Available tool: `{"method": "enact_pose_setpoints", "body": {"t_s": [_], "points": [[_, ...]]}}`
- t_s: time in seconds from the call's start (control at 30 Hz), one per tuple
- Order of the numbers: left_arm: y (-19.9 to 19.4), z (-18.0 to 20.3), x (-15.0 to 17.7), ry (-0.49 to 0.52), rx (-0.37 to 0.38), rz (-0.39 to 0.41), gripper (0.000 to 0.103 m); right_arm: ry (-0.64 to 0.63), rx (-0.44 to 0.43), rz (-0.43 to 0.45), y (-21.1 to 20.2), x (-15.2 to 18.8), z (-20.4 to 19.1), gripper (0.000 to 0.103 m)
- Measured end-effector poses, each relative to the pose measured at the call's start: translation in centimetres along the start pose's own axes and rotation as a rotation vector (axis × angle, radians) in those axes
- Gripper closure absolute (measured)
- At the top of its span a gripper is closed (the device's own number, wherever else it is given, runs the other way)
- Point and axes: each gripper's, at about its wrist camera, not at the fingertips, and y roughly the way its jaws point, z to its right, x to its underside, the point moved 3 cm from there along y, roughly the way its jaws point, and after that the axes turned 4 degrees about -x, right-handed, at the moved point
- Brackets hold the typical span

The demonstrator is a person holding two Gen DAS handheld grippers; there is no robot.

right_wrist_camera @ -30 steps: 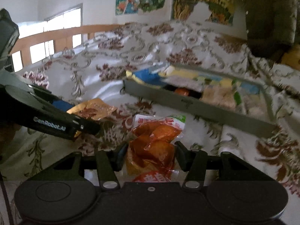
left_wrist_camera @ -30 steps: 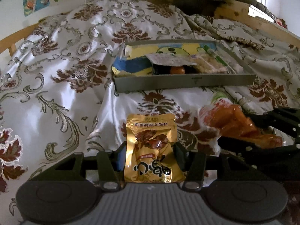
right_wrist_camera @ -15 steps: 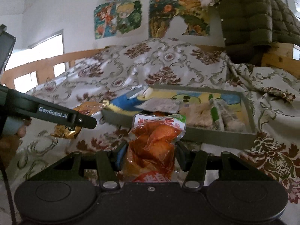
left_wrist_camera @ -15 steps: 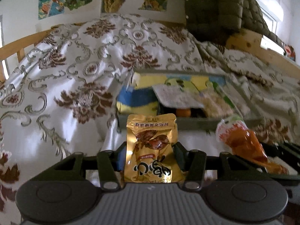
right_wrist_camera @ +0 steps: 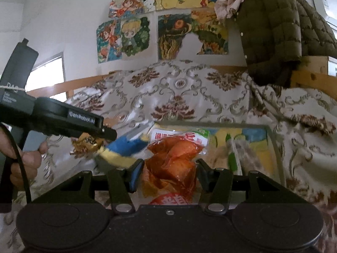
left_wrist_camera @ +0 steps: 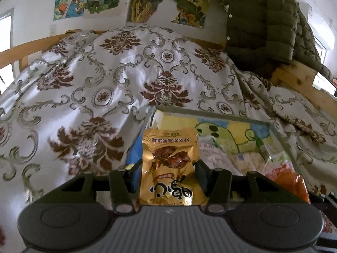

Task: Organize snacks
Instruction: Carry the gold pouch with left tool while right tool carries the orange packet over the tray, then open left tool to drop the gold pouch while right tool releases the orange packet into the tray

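Note:
My left gripper [left_wrist_camera: 168, 168] is shut on a gold snack pouch [left_wrist_camera: 169, 164], held upright in front of the near left corner of the grey tray [left_wrist_camera: 210, 113]. The tray's floor bears a cartoon print and it holds several snack packs. My right gripper [right_wrist_camera: 168, 168] is shut on an orange-red snack pack [right_wrist_camera: 174, 160] with a white and green top, just before the tray [right_wrist_camera: 210, 124]. In the right wrist view the left gripper [right_wrist_camera: 92, 137] reaches in from the left with the gold pouch [right_wrist_camera: 84, 145]. The orange-red pack [left_wrist_camera: 292, 181] shows at the lower right of the left wrist view.
The tray lies on a bed with a white, brown-patterned cover [left_wrist_camera: 105, 84]. A dark green quilted jacket [left_wrist_camera: 263, 25] hangs over the wooden bed frame [left_wrist_camera: 299, 80] at the back right. Posters [right_wrist_camera: 126, 38] hang on the wall. A hand [right_wrist_camera: 27, 160] holds the left gripper's handle.
Both grippers have moved forward and up toward the tray, each keeping its pack. The tray looms larger and closer, and the wall posters have come into view.

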Motion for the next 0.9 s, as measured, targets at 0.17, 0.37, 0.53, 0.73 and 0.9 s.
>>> {"method": "enact_pose_setpoints", "body": {"t_s": [0.17, 0.37, 0.53, 0.73, 0.9], "points": [[2.9, 1.2, -1.3, -0.023, -0.006, -0.022, 0.047, -0.033, 0.013, 0.019, 3.0, -1.4, 1.9, 0.048], [6.6, 2.8, -1.9, -0.045, 0.016, -0.070, 0.047, -0.056, 0.039, 0.013, 6.1, -1.9, 4.8, 0.048], [9.0, 3.1, -1.6, -0.032, -0.006, -0.111, 0.047, -0.047, 0.002, -0.008, 8.3, -1.9, 5.2, 0.047], [10.5, 2.8, -1.0, -0.010, -0.026, -0.159, 0.047, -0.087, -0.044, -0.056, 10.1, -1.4, 3.9, 0.047], [10.8, 2.5, -0.4, -0.027, -0.027, -0.185, 0.046, -0.146, -0.041, -0.091, 11.0, -0.5, 3.0, 0.047]]}}
